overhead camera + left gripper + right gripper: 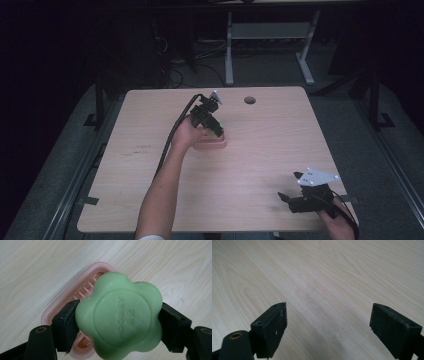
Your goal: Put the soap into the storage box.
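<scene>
Your left gripper point(117, 322) clamps a smooth green clover-shaped soap point(118, 317), frame centre | over ribbed pink tray point(62, 300) | your right gripper point(328, 327) gapes wide above woodgrain table point(324, 272)

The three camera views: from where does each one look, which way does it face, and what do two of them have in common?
High view: above the person's side, facing forward and down on the light wooden table; both forearms, left gripper and right gripper show.
Left gripper view: on the left gripper, looking down; its jaws clamp a green flower-shaped soap bar above a pink ribbed plastic soap dish.
Right gripper view: on the right gripper, along its open jaws at bare wood.
Shared: the high and left gripper views both show the dish.
</scene>
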A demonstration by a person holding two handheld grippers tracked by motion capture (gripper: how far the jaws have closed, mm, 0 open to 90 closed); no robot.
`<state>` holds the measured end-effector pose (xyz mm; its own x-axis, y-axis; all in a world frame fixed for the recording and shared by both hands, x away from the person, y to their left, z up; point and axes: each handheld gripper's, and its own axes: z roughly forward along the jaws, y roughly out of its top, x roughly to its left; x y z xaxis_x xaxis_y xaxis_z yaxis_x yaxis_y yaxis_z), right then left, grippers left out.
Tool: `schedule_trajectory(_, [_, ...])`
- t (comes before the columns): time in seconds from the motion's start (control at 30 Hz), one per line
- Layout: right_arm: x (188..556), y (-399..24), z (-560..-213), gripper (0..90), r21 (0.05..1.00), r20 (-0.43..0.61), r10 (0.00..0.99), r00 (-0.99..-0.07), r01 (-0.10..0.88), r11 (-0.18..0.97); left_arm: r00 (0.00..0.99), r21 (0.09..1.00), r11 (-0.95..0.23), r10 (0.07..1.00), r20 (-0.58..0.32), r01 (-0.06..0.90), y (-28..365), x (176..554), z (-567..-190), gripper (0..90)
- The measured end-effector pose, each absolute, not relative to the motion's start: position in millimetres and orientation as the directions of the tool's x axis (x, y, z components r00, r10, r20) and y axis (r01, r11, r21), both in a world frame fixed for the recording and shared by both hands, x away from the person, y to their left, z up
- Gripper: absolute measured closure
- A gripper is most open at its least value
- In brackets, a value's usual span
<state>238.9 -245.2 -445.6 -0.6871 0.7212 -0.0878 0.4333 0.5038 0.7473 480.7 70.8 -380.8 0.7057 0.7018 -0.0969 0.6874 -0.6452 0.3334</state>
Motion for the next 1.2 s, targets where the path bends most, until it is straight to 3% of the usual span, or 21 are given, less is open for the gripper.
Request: schedule_trajectory(1.2, [238, -244, -445, 13.8, 0.745, -0.083, 0.718, -0.692, 0.435, 0.506, 0.626, 0.268, -0.583, 0.771, -0.117, 0.767, 77, 500, -420, 26.3])
